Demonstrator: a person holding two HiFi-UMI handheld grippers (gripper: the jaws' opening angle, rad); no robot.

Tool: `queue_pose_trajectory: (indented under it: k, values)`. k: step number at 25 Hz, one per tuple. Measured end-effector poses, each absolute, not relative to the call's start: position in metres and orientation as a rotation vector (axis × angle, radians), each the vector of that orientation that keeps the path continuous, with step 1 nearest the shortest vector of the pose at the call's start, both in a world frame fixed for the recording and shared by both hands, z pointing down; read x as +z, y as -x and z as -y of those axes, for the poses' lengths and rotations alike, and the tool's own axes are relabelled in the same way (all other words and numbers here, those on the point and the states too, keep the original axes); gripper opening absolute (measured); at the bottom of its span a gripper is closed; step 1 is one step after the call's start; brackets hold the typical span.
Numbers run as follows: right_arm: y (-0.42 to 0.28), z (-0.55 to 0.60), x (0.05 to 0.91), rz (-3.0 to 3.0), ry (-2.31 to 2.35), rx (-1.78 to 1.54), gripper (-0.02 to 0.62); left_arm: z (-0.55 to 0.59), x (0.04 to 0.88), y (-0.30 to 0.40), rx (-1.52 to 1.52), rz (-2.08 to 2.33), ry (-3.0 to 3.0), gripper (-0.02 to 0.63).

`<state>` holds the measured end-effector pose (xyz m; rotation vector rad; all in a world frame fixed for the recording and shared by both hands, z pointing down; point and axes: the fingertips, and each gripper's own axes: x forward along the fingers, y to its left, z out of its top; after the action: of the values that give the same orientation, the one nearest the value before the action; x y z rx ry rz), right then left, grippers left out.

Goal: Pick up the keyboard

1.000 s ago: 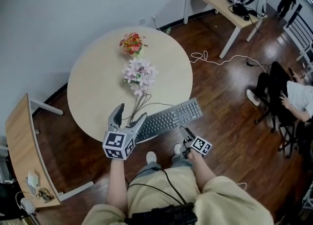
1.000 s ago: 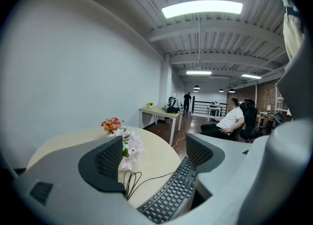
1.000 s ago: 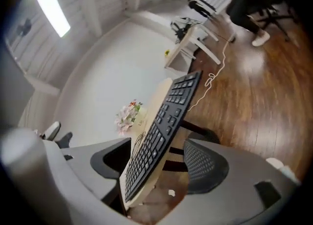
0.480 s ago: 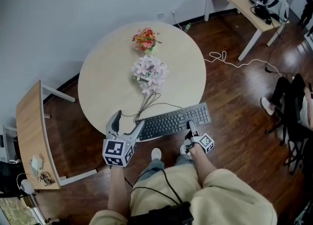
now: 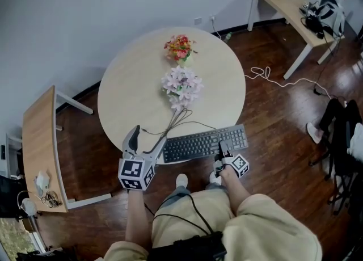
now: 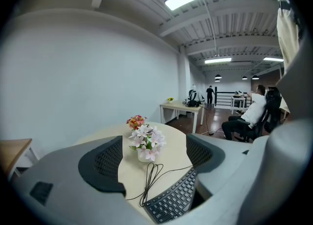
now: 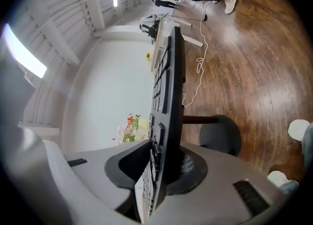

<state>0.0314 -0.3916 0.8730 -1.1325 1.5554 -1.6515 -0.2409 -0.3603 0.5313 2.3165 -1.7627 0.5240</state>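
My right gripper [image 5: 222, 148] is closing on the keyboard [image 5: 204, 143]. Its gripper view shows the near long edge of the board standing between the two jaws, one dark ribbed pad against the keyed face and the other against the flat underside. My left gripper [image 5: 148, 138] is wide open and holds nothing. Its jaws hang apart over the left end of the keyboard, and I can't see either pad touching it.

The keyboard is a flat black plastic slab with rows of low square keys. It lies along the near rim of the round table [image 5: 127, 92], and its right end juts past the rim over the dark, glossy wood floor [image 5: 272, 140]. The tabletop is pale, smooth and matte, with a wood tone.

A thin black cable [image 5: 177, 119] runs off the keyboard in loose loops across the top towards a bunch of pale pink flowers [image 5: 181, 83], soft and ruffled. A smaller red and orange bunch [image 5: 180, 45] stands behind it, nearer the far rim.
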Motion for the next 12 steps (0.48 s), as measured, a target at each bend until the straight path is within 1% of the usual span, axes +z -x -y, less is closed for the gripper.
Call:
queue_pose_trajectory:
  k: [3,8,12]
  values:
    - [-0.029,0.394,0.845,-1.578,1.091,-1.596,0.075,0.366,0.524,0.234,0.501,1.746,-2.355,0.397]
    - [-0.01,0.411,0.761,-1.743,0.948,-1.459,0.077,0.374,0.511,0.228,0.446,1.723,-2.408,0.397]
    - [0.006,0.416,0.695,-1.867,0.848,-1.344,0.094,0.371,0.501,0.227,0.397,1.724,-2.433,0.397]
